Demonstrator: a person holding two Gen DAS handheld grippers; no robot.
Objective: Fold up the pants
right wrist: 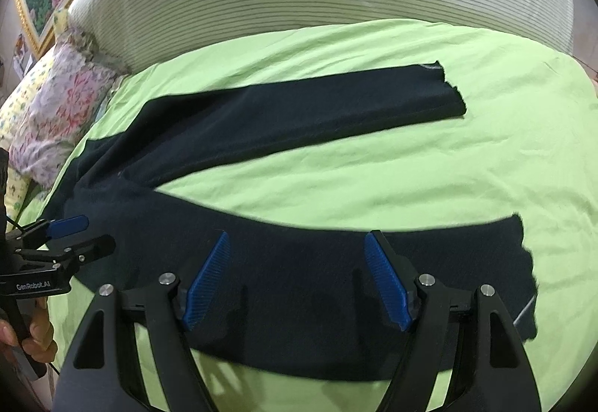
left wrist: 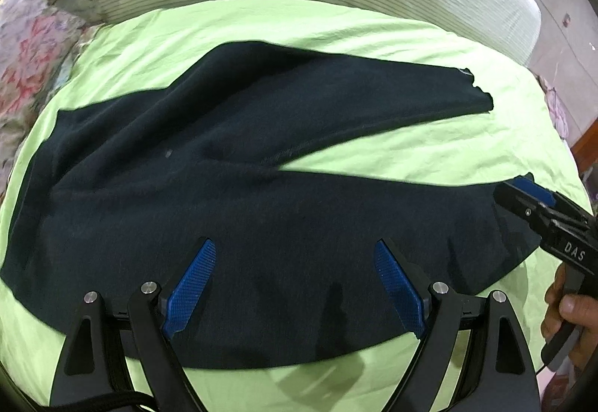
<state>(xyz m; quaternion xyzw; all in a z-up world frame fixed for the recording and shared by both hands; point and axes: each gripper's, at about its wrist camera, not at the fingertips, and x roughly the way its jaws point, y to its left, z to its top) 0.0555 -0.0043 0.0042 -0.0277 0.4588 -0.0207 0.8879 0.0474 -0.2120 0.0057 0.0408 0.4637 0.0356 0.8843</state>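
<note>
Currently: pants (left wrist: 231, 195) lie flat on the green sheet (left wrist: 411, 158), legs splayed apart, no fold made.
Left gripper (left wrist: 295, 285): fingers apart, above near leg.
Right gripper (right wrist: 299, 281): fingers apart, holding nothing.
Left: all folds.

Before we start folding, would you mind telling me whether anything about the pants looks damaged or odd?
Yes: the far leg's cuff on the dark pants looks ragged and uneven, with a pale fleck at its corner, as if frayed. The near leg's cuff is jagged too. Otherwise the pants lie flat on the green sheet, legs splayed apart.
</note>
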